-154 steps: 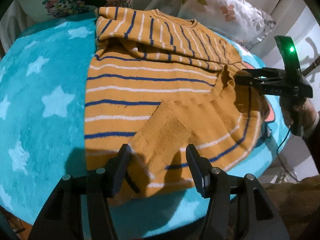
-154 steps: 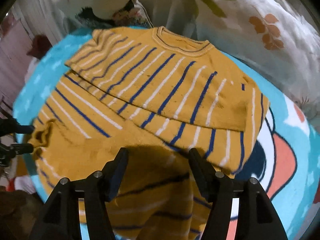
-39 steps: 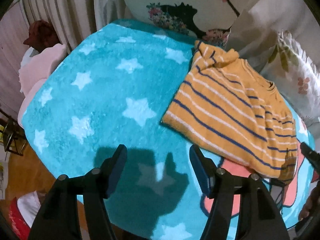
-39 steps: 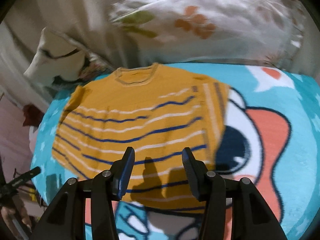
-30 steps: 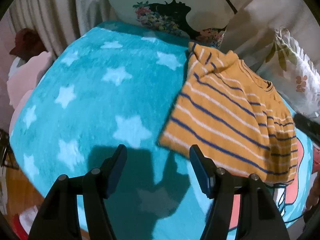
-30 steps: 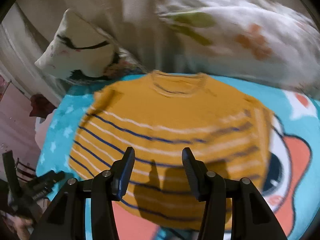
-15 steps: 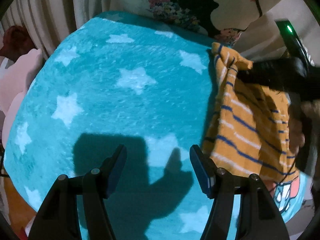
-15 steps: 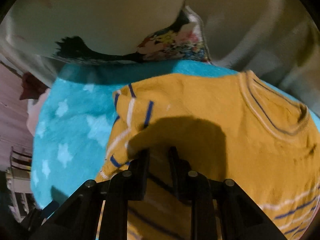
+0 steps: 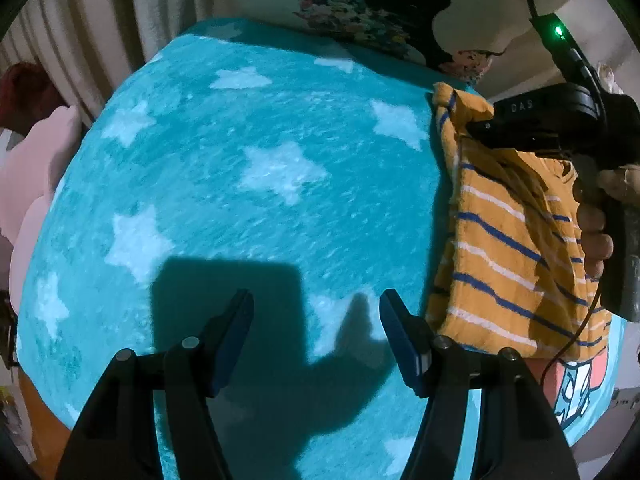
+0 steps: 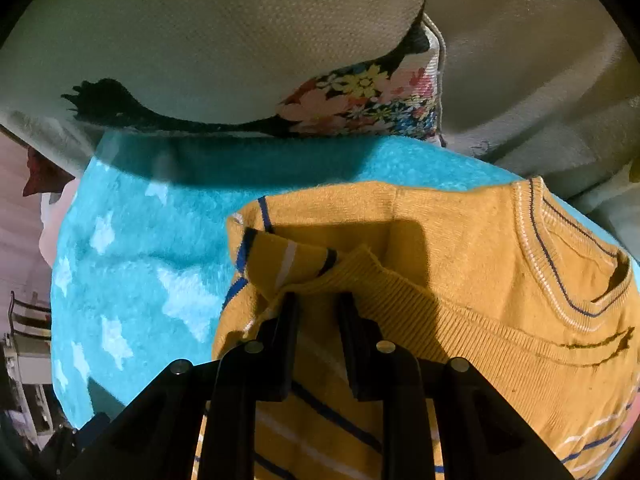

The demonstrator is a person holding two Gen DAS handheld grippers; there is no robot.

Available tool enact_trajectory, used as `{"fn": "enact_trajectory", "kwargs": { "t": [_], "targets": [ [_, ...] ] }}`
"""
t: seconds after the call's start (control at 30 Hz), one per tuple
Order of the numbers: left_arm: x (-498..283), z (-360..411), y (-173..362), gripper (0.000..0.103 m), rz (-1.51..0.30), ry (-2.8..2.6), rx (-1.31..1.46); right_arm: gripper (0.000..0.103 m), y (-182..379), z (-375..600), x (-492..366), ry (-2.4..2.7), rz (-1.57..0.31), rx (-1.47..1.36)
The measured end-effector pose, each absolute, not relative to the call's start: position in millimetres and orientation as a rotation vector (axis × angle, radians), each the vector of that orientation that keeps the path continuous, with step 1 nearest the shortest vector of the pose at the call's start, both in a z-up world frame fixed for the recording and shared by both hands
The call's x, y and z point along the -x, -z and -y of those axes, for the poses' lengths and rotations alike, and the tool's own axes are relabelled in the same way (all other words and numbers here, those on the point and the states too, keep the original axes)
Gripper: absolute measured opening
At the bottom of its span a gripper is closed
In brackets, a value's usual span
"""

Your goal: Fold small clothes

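A mustard sweater with blue and white stripes lies folded on the right part of a turquoise star blanket. My right gripper is shut on a bunched fold at the sweater's far left shoulder corner, left of the ribbed collar. In the left wrist view this right gripper pinches that corner, with a person's hand on its handle. My left gripper is open over bare blanket, just left of the sweater's near left corner, with nothing between its fingers.
A cream pillow with a black figure and flowers leans at the blanket's far edge, close behind the gripped corner. Curtains hang at the far left. A pink cushion sits beyond the blanket's left edge. A cartoon print shows below the sweater.
My right gripper swung from above the sweater's middle to its far left corner and shut on the fold there. The left gripper drifted a little toward the sweater's left edge, still open.
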State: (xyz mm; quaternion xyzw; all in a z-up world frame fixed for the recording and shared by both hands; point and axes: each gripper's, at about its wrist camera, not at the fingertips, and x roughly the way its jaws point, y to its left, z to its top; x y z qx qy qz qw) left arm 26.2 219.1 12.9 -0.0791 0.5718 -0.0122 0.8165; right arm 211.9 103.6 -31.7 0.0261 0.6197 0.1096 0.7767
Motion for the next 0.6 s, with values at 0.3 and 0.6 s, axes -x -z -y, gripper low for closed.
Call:
{"fn": "enact_trajectory", "kwargs": {
  "t": [0.3,0.6],
  "targets": [
    [-26,-209,-15,0.066,-1.22,0.065,0.131,0.023,30,-99,-206,-0.211,-1.307,-0.096],
    [-27,-212,-16,0.066,-1.222,0.083,0.15,0.026,24,-108,-202,-0.169,-1.333,-0.029]
  ]
}}
